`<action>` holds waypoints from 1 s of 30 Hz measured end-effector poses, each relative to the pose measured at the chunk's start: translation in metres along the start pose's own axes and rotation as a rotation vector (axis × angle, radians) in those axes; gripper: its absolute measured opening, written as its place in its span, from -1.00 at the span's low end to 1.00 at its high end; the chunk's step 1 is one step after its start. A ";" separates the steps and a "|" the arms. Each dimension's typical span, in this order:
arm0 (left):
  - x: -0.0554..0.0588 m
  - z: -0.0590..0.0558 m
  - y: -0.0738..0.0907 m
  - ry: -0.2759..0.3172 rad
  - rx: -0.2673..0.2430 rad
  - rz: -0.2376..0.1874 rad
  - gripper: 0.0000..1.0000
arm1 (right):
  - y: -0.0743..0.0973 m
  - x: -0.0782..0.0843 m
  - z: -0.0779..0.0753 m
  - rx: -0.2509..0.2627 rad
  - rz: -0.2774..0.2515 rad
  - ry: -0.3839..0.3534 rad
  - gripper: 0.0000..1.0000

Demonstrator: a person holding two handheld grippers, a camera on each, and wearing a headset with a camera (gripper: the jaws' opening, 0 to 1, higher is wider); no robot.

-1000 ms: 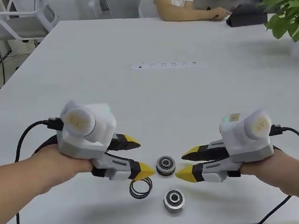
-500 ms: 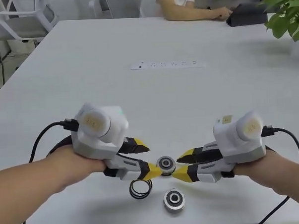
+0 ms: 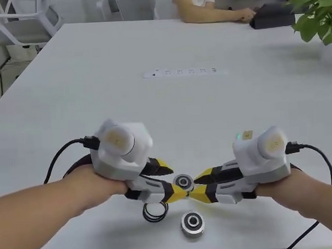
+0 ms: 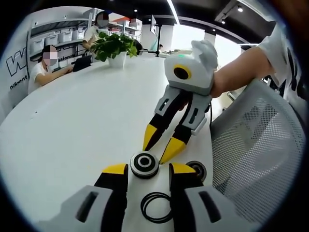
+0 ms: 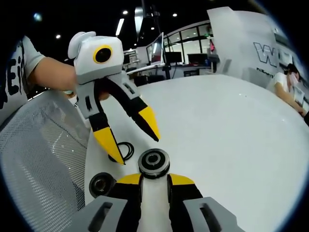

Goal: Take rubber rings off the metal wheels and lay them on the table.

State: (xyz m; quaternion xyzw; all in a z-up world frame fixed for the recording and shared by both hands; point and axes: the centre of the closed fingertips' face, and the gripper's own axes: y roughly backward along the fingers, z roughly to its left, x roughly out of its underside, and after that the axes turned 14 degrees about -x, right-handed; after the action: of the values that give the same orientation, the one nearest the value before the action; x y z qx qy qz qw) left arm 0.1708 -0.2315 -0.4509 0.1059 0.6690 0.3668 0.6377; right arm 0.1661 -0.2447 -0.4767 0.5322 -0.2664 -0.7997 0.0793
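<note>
Near the front edge of the white table, one metal wheel lying flat, placed between two grippers pointed at each other. From the left, the left gripper: jaws apart, one yellow tip on each side of the wheel's rim. From the right, the right gripper: jaws apart too, tips at the opposite rim of the same wheel. Real contact of tips with the wheel: not possible to tell. Dark band around this wheel, bright face inside. Just beside the left gripper, closer to the person, loose black rubber rings flat on the table, overlapping. To the right of them, a little apart, a second wheel, also flat. Far up the table, a white power strip.
</note>
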 end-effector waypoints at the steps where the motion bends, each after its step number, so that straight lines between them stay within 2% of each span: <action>1: 0.000 -0.001 -0.001 0.000 0.002 0.002 -0.44 | 0.000 0.000 0.000 0.000 -0.003 -0.003 -0.66; 6: -0.002 -0.001 -0.005 0.001 0.002 0.002 -0.49 | -0.001 0.000 -0.001 0.004 -0.002 0.001 -0.69; 19: 0.001 -0.002 -0.011 -0.028 -0.003 0.011 -0.71 | -0.002 0.001 -0.001 0.001 -0.002 0.008 -0.71; 22: 0.001 0.000 -0.013 -0.049 -0.022 0.007 -0.78 | -0.001 0.001 -0.001 0.002 -0.003 0.008 -0.71; 25: 0.001 -0.001 -0.014 -0.094 -0.036 -0.002 -0.80 | -0.001 0.001 -0.001 0.006 -0.003 0.008 -0.73; 28: 0.000 -0.001 -0.014 -0.074 -0.046 -0.003 -0.82 | -0.001 0.002 -0.001 0.008 -0.004 0.008 -0.74; 30: 0.002 0.001 -0.014 -0.085 -0.062 0.001 -0.85 | -0.001 0.002 -0.001 0.010 -0.004 0.010 -0.74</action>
State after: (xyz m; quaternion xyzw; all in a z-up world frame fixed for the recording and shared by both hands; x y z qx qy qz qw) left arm 0.1763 -0.2398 -0.4614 0.1020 0.6296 0.3825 0.6685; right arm 0.1666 -0.2448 -0.4789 0.5371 -0.2689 -0.7958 0.0765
